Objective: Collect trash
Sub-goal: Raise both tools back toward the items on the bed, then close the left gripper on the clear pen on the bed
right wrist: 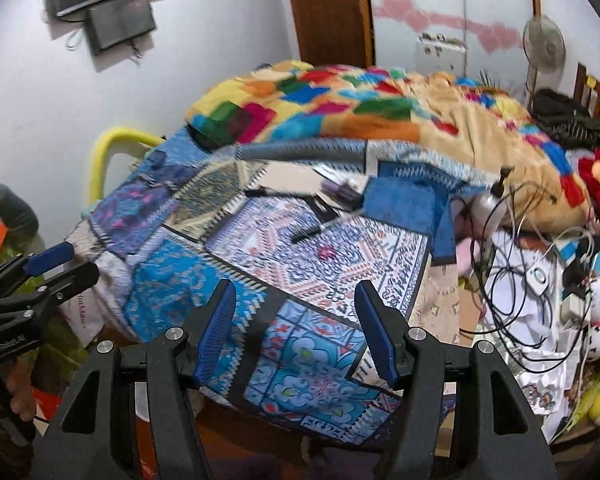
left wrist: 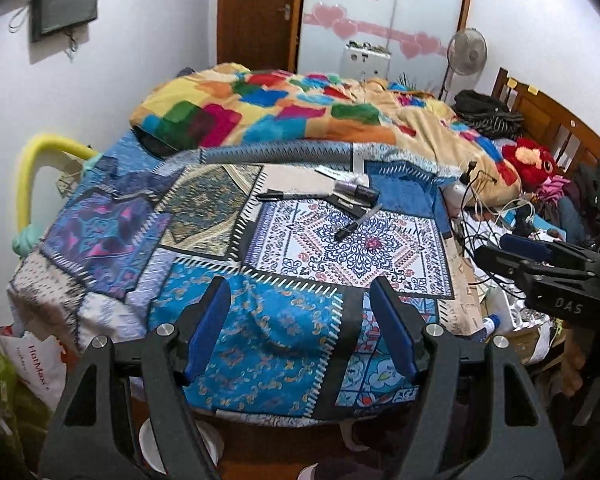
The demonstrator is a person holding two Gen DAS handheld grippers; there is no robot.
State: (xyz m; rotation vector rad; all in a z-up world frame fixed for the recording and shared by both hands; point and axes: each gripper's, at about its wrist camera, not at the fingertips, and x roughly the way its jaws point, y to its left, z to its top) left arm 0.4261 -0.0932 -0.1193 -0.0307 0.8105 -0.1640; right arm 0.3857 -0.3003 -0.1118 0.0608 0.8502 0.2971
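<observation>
Bedroom view: we hover over a bed (left wrist: 204, 320) in patchwork covers. On the white-patterned patch lies a black marker (left wrist: 356, 224), long axis slanting up to the right, and a small pink wrapper (left wrist: 373, 244) just beside it. Our left gripper (left wrist: 302, 324) and right gripper (right wrist: 296, 328) both show fingers apart, holding nothing.

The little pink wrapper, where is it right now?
In both views the pink wrapper lies mid-bed on the white patterned patch, just right of the near pen.
</observation>
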